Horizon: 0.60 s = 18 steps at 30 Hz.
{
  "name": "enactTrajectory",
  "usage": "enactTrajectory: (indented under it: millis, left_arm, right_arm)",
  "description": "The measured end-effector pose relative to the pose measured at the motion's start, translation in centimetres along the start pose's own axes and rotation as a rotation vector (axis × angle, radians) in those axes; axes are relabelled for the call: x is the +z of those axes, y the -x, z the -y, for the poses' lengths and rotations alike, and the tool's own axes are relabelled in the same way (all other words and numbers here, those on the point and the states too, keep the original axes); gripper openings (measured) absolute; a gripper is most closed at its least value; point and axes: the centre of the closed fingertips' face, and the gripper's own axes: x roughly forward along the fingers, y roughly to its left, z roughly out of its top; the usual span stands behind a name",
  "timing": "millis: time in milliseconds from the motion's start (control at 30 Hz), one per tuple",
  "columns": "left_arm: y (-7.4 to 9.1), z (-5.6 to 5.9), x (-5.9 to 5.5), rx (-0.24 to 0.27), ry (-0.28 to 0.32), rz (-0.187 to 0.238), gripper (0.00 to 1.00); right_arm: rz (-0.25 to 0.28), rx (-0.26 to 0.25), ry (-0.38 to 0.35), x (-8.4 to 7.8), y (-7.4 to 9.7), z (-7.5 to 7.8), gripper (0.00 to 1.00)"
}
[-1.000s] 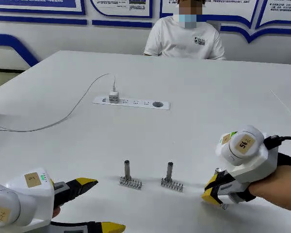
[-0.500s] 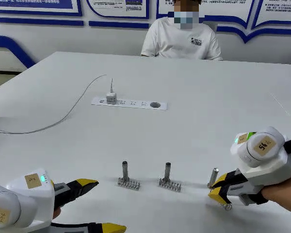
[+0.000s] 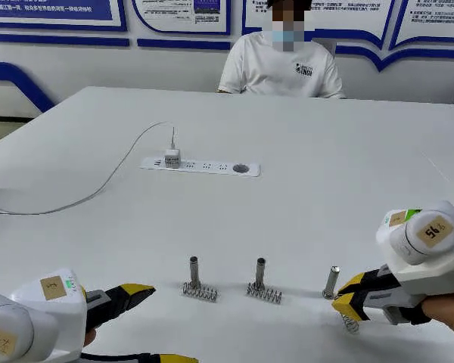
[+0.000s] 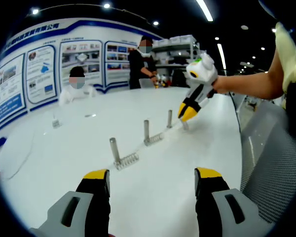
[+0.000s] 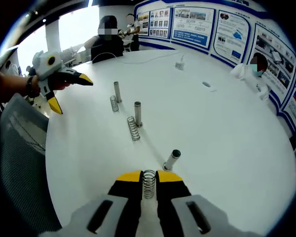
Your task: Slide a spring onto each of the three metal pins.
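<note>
Right gripper [image 5: 148, 178] is low over the white surface [image 3: 303, 204], fingers pinched narrow on a spring [image 5: 148, 183] that hangs below the tips, just beside the bare right pin [image 3: 331, 280]. Left gripper [image 4: 153, 174] sits well apart at the near left, fingers spread wide, gripping nothing. Left pin [image 3: 194, 268] and middle pin [image 3: 261, 270] stand upright, with a left loose spring [image 3: 200, 290] and a middle loose spring [image 3: 264, 293] lying flat on the surface at their bases.

spring [image 3: 351, 325] top behind right gripper [image 3: 342, 303], left gripper [image 3: 166, 324] cut at btm edge
</note>
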Motion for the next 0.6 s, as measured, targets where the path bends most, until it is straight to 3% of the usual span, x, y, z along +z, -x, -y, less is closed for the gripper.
enactTrajectory:
  millis: [233,600]
  left_arm:
    - [0.0,0.1,0.0,0.000,-0.001,-0.001,0.71]
    - [0.0,0.2,-0.1,0.003,0.006,0.007,0.71]
  right_arm:
    - [0.025,-0.009,-0.029,0.0,0.5,0.2,0.12]
    - [0.128,-0.036,-0.057,1.7,1.9,0.5,0.12]
